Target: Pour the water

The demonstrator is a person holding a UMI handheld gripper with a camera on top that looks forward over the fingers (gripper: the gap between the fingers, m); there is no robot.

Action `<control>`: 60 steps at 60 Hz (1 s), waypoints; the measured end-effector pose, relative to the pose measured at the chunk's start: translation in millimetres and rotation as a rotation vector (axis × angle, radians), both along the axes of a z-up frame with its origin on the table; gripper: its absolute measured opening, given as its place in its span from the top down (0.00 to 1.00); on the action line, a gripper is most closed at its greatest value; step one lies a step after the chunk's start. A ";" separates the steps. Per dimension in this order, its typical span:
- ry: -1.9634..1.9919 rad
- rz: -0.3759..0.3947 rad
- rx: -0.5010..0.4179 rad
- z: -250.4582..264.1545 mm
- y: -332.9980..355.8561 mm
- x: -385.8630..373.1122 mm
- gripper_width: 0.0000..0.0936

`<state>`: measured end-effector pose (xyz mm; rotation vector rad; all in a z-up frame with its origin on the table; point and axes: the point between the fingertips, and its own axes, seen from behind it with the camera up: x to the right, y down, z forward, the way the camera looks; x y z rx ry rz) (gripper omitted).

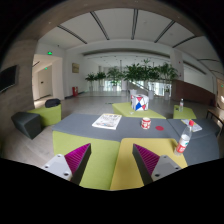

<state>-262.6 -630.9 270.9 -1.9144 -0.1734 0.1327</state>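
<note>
Grey and lime-green panels make up the tabletop (90, 135) I am looking across, with my gripper (112, 163) held low over its near edge. My two fingers are spread wide apart with nothing between them; the magenta pads (76, 156) face each other across an open gap, and only the green strip of the tabletop shows in that gap.

Just beyond my right finger, close to its tip, I see a clear plastic bottle (183, 140) standing upright on the grey surface. It has a red cap and a red label band. I cannot tell how much liquid is in it.

Farther ahead, between the lines of my two fingers and a little to the right, a small red-and-white cup (146, 123) stands upright. Its inside is not visible to me, so I cannot say what it holds.

Left of the cup, a stack of white papers (107, 121) lies flat. Beyond the cup, a blue, white and red box (140, 102) stands tilted on a yellow-green surface. A row of green potted plants (135, 73) lines the far wall, and dark seats (27, 123) sit off to my left.
</note>
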 end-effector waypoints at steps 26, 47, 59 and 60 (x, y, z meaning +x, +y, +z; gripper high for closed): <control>-0.061 -0.209 -0.074 -105.5 45.0 188.2 0.09; -0.095 -0.385 -0.006 -144.0 119.5 367.5 0.09; -0.067 -0.381 0.048 -142.4 193.0 397.1 0.11; -0.063 -0.381 0.046 -143.3 197.7 398.3 0.13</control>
